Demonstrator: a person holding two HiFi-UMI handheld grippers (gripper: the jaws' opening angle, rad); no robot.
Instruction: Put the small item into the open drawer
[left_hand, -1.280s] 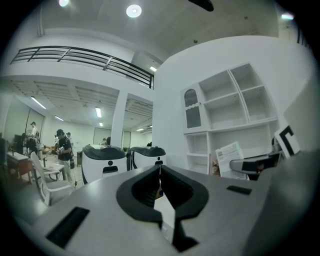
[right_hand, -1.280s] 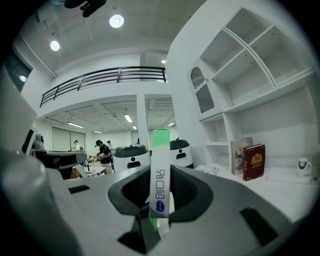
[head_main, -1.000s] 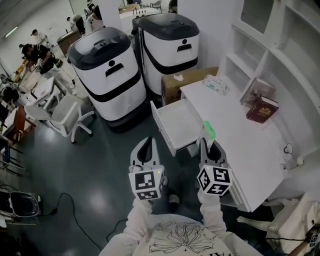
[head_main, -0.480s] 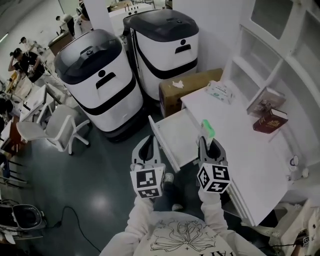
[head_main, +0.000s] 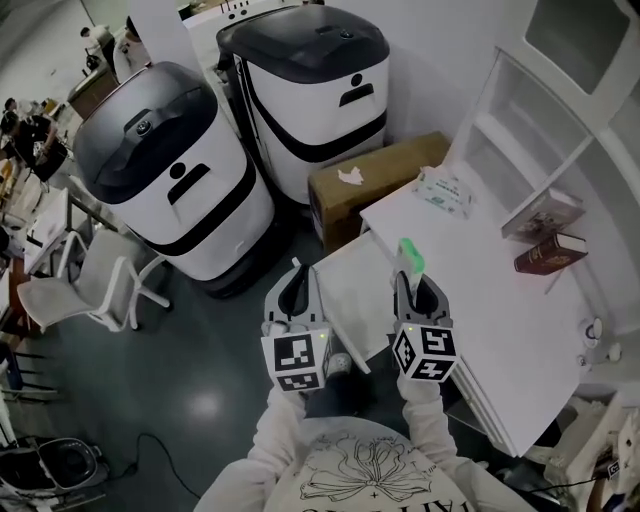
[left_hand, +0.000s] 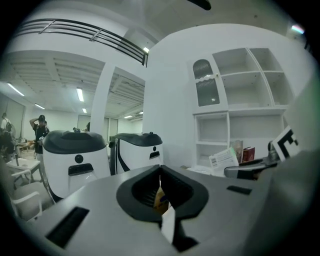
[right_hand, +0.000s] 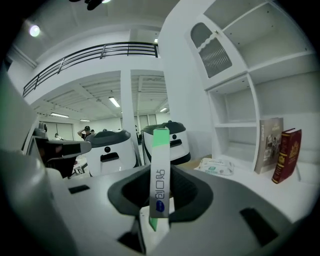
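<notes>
A dark grey floor (head_main: 200, 390) fills the left and lower frame of the head view, and white walls with a white shelf unit (head_main: 560, 120) run up the right side. Two large white-and-black machines (head_main: 170, 190) (head_main: 310, 90) stand side by side at upper left and upper centre. One white tabletop (head_main: 500, 300) slants across the right half, and its one open drawer (head_main: 350, 290) juts out at centre frame. One cardboard box (head_main: 375, 180) sits on the floor between the machines and the tabletop. One white office chair (head_main: 80, 290) is at the left edge.

Two books are at the right. One leans in the shelf unit (head_main: 545, 212). A dark red one (head_main: 550, 252) lies just below it. One pack of wipes (head_main: 445, 192) lies on the tabletop's far end.

Two claws show at lower centre. The left claw (head_main: 293, 280) is clenched, its tips meeting in a line and gripping nothing. It hangs over the floor just left of the drawer. The right claw (head_main: 412, 282) is clamped on the one small item, a slim white-and-green stick packet (head_main: 410, 255). The packet's long axis runs along the claw. Its green end points away from the person toward the top of the frame, and its lower end sits between the jaws. It is held in the air near the drawer's right edge, where the drawer meets the tabletop.
</notes>
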